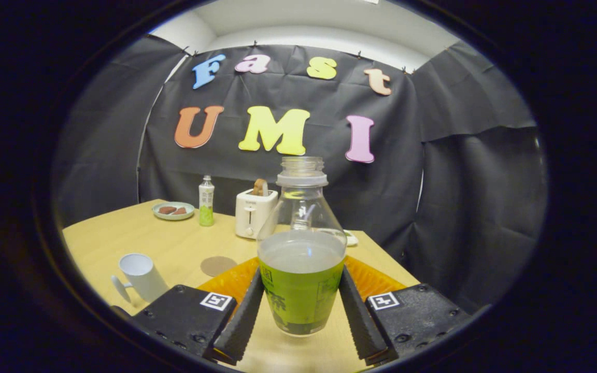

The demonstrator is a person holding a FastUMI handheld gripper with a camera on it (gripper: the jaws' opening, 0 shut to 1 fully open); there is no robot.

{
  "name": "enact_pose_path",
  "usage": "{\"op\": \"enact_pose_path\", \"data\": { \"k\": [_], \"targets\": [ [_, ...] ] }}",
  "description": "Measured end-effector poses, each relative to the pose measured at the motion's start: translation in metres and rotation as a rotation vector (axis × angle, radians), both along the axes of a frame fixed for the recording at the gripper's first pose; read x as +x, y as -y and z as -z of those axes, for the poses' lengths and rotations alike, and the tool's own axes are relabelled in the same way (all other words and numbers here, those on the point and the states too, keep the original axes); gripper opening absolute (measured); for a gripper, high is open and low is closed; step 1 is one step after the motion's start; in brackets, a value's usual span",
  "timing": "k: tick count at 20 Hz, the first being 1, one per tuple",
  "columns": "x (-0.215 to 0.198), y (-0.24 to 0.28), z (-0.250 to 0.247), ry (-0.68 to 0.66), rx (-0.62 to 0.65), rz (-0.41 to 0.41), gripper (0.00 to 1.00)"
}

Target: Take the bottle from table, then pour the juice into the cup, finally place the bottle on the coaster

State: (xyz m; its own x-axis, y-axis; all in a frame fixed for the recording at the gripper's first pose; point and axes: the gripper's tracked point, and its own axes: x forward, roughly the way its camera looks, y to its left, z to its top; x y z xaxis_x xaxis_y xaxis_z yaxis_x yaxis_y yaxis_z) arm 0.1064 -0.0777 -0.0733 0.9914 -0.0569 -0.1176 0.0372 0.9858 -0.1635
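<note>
- The tool (301,316) is clenched on the bottle (301,259), both ribbed fingers (244,316) pressing the green label from the left and right sides, low on the body.
- The bottle stands upright between the fingers, its cap off and its mouth open. The pale liquid inside lies level at about the top edge of the label; the clear shoulder above it is empty.
- Whether the base rests on the counter (169,243) or is just lifted off it, I cannot tell from here.
- The step in hand looks to me like the take, leading into the carry to the cup (140,277). The cup is white, with a handle, and sits to the near left of the tool, its open mouth in plain sight.
- To do it well I would keep the bottle upright on the way across, since the mouth is open and a tilt too soon would spill juice.
- The grip is low, so the tall neck may swing; a slow, steady move to the left seems wise.
- Bring the mouth over the cup before tipping, then roll gently.
- The coaster (218,266), a round brown disc, lies on the counter just beyond the left finger, between the cup and the bottle; that is where the bottle should end.
- The tool points level across the counter toward the far wall, fingers spread evenly either side of the bottle.
- Farther off stand a toaster (255,212), a small bottle (205,201) and a plate (173,210), well apart from the work.
</note>
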Motion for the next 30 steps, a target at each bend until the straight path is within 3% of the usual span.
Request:
{"op": "enact_pose_path", "data": {
  "k": [17, 30],
  "targets": [
    [0.009, -0.04, -0.016, -0.068, -0.494, 0.04, 0.82],
    [0.02, -0.094, -0.014, -0.088, -0.921, 0.001, 0.81]
  ]
}}
